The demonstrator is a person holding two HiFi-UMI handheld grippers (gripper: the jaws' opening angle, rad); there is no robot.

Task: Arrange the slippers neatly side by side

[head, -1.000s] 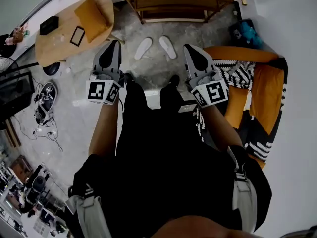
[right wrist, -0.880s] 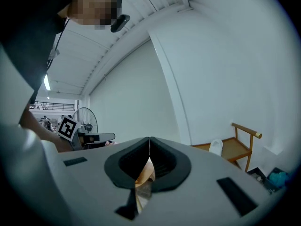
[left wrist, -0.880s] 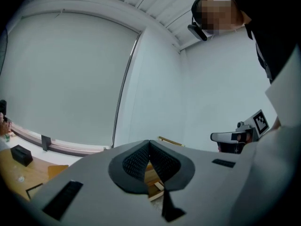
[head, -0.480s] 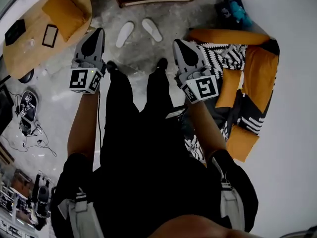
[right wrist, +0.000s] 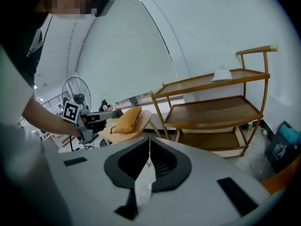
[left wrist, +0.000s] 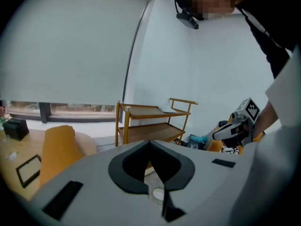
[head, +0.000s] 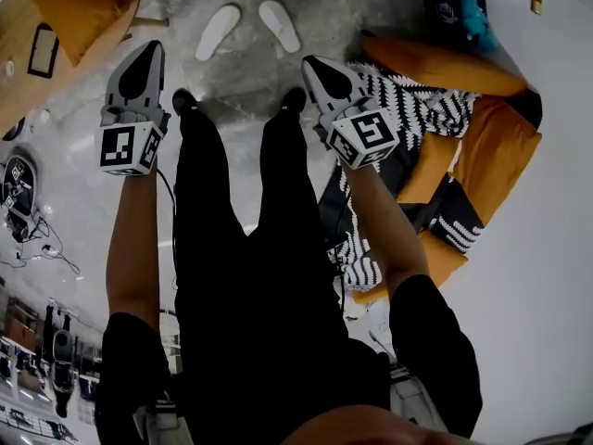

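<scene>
Slippers: left slipper (head: 218,31) and right slipper (head: 279,24), both white, lie on the grey floor (head: 241,82) at the top of the head view. They are splayed in a V, far ends close and near ends spread, not touching.
Slippers vs. person: just ahead of the black shoes (head: 182,100), on open floor, well apart from both grippers.
Left gripper (left wrist: 151,145): jaws pressed together along one line, nothing gripped. In the head view it (head: 151,46) hangs outside the left leg, pointing forward and downward.
Right gripper (right wrist: 149,144): jaws meet at the tip, nothing gripped. A pale wedge shows low along the seam — cannot tell what it is. In the head view it (head: 311,64) sits outside the right leg, over the edge of the patterned throw (head: 417,105).
Hidden: neither gripper view shows the slippers clearly; each gripper's own grey body fills the lower frame.
Cut off: the round wooden counter (head: 23,82) with its orange cushion (head: 79,3) runs off the top-left corner. The shelf trolley (right wrist: 211,112) shows well only in the gripper views.
Hard to make out: a pale object on the trolley's top shelf — too small to name.
Surroundings: orange sofa (head: 500,146) under the throw; blue bag (head: 460,12) beyond it.
</scene>
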